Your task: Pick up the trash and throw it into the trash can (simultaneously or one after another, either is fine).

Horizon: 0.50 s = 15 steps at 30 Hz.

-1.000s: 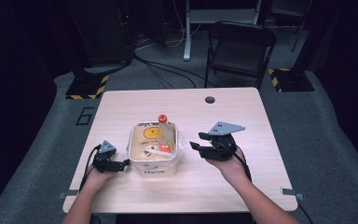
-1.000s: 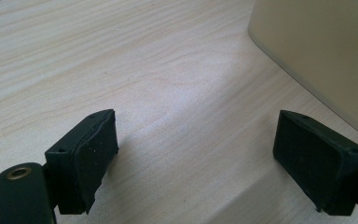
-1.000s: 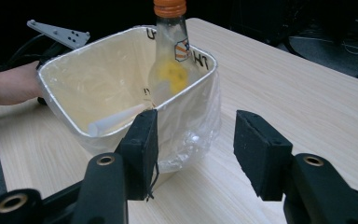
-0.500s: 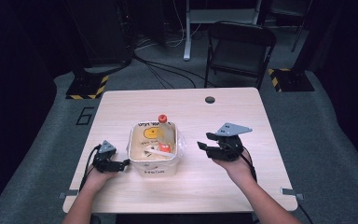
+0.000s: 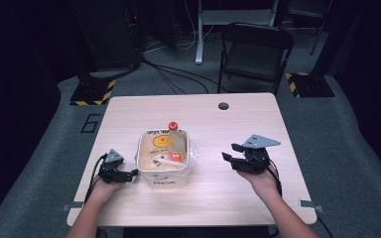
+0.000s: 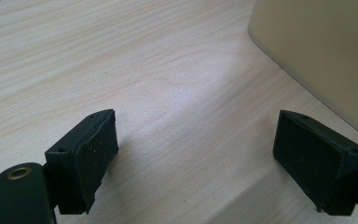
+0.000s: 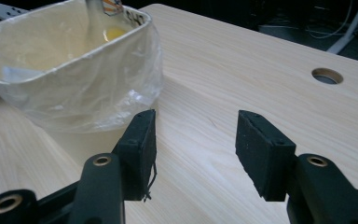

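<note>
Moved since the earlier frames: my right claw (image 5: 234, 159) has drawn back from the bin (image 5: 162, 179) toward the near right of the bench (image 5: 238, 124) and sunk lower; its jaws have just been opening, with nothing between them. Left claw (image 5: 129, 174) unchanged in place.

Item, bin: cream tub with a clear plastic liner, at mid-bench toward my side, between the two claws. I see printed yellow markings on its inner wall.

Item, bottle (image 5: 173, 144): orange cap, leaning against the bin's far wall, inside the liner.

Item, left claw: jaws wide apart, empty, low over bare wood just beside the bin's left wall (image 6: 317, 51); not touching it.

Item, right claw: jaws parted, empty, pointing toward the bin's right side (image 7: 74, 79), near it but apart.

Item, bench hole (image 5: 223, 105): round, at the far edge.

Item, chair (image 5: 255, 49): black, behind the bench.
</note>
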{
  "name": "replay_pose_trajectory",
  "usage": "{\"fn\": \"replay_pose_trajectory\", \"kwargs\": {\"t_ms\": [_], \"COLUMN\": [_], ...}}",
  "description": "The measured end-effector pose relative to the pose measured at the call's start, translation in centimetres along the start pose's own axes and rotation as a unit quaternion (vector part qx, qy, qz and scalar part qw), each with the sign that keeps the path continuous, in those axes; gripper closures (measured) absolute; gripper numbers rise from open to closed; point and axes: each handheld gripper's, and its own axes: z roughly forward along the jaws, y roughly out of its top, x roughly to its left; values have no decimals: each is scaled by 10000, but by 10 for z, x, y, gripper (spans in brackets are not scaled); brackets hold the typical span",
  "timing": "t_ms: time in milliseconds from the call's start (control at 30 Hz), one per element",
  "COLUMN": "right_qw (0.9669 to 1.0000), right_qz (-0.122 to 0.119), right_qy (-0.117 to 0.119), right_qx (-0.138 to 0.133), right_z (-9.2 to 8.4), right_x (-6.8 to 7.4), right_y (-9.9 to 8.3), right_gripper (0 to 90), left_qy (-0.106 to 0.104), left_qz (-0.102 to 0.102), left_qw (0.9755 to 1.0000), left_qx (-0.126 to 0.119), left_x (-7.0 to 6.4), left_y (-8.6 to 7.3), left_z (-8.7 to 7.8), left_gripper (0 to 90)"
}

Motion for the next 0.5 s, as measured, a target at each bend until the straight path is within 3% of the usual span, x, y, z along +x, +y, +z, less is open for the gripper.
{"fn": "replay_pose_trajectory", "kwargs": {"t_ms": [500], "right_qw": [9980], "right_qz": [325], "right_qy": [-499], "right_qx": [194], "right_z": [-3], "right_x": [-27], "right_y": [-31], "right_gripper": [468], "left_qy": [4], "left_qz": [-29], "left_qw": [10000], "left_qx": [-6], "left_x": [0], "left_y": [0], "left_z": [0], "left_gripper": [137]}}
